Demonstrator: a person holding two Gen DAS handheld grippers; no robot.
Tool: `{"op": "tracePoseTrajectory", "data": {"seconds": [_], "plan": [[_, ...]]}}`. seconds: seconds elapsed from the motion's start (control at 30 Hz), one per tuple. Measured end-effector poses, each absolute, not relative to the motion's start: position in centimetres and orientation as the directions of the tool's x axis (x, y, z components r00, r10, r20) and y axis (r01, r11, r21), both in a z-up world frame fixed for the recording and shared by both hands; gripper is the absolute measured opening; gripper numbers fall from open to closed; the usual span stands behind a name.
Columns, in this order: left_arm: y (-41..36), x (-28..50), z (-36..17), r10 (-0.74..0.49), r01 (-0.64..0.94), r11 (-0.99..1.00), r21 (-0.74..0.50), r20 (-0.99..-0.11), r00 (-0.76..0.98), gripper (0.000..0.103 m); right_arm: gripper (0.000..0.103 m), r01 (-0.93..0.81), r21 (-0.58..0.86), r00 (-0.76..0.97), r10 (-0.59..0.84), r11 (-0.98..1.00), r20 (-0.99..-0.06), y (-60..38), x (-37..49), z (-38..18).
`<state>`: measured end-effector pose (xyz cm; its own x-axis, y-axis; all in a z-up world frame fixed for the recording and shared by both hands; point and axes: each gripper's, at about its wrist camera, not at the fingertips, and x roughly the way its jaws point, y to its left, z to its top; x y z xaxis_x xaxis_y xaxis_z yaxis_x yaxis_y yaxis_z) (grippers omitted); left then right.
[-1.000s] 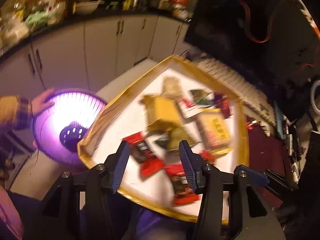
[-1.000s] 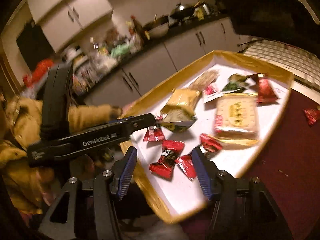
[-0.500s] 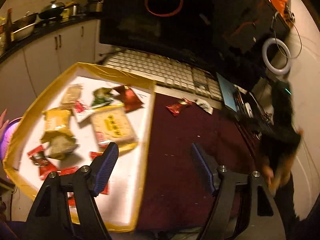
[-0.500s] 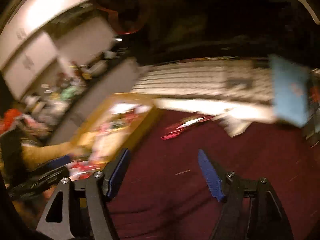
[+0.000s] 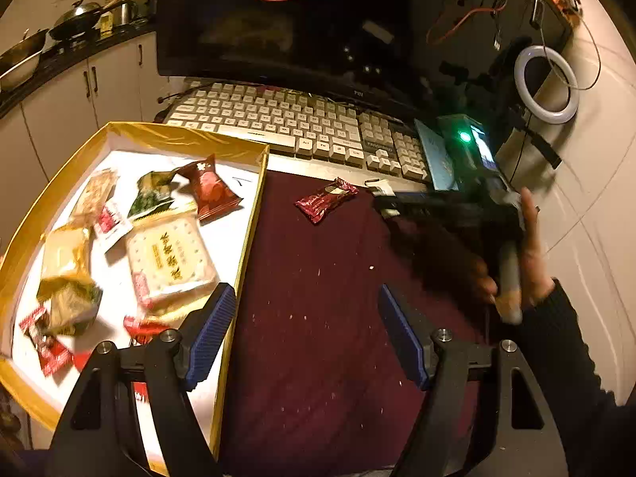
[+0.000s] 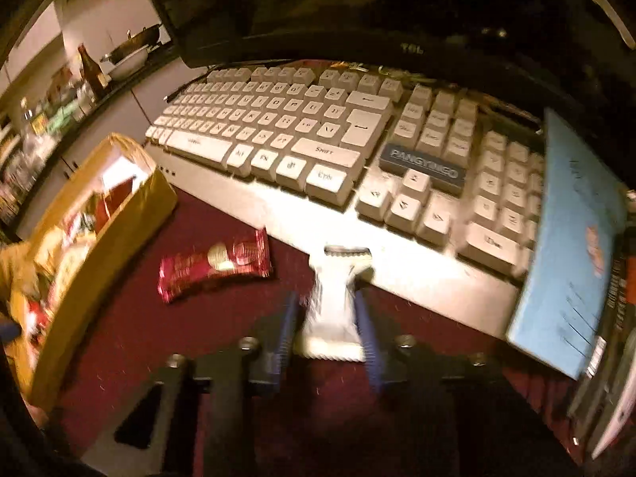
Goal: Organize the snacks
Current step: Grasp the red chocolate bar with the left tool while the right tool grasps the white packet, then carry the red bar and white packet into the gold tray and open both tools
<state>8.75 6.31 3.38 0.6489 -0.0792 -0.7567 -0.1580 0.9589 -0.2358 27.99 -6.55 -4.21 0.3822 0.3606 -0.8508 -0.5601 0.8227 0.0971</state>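
Closing around a small white snack packet (image 6: pixel 336 310), the right gripper (image 6: pixel 328 332) has its jaws narrowed to either side of the wrapper, which lies lengthwise between them on the dark red mat (image 6: pixel 167 342); motion blur leaves it uncertain whether the pads yet press on it. The packet's far crimped end lies at, or just over, the front edge of the keyboard (image 6: pixel 302 139). Judged from its thin, creased film, it is light, soft and somewhat slippery, and its contents may crush; a moderate pinch across the middle, as the jaws now sit, appears best.

Beyond the left jaw of the right gripper lies a dark red snack bar (image 6: pixel 216 264), apart from the white packet and near the wall of the gold-rimmed tray (image 6: pixel 119 218). It looks similarly light, with a glossy wrapper.

The left gripper (image 5: pixel 304 336) hangs with jaws spread wide and nothing between them: open mat lies ahead, and the tray's rim (image 5: pixel 246 234) runs just outside its left jaw. The tray already holds many snacks. Room for carrying is open across the mat; the keyboard ahead and the tray wall, which must be cleared from above, bound it.
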Motion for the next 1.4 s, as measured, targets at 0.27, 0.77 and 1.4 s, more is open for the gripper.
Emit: {"op": "tracePoseTrajectory", "data": {"seconds": [0.27,0.77,1.4], "plan": [[4.4,15.0,2.8,-0.102,-0.072,0.982,-0.172,-0.822,0.561,0.074,0.021,-0.414,0.377,0.358,0.529,0.829,-0.769,-11.6,22.4,-4.1],[2.4,29.1,-3.2,0.022,-0.020,1.000,0.016,-0.940,0.341,0.067,0.021,-0.288,0.497,0.420,0.575,0.818,-0.702,-14.6,21.4,-6.0],[1.7,26.7,-2.4,-0.060,-0.052,0.995,-0.086,-0.925,0.375,0.026,0.022,-0.343,0.423,0.436,0.541,0.838,-0.719,-12.7,21.1,-5.8]]}}
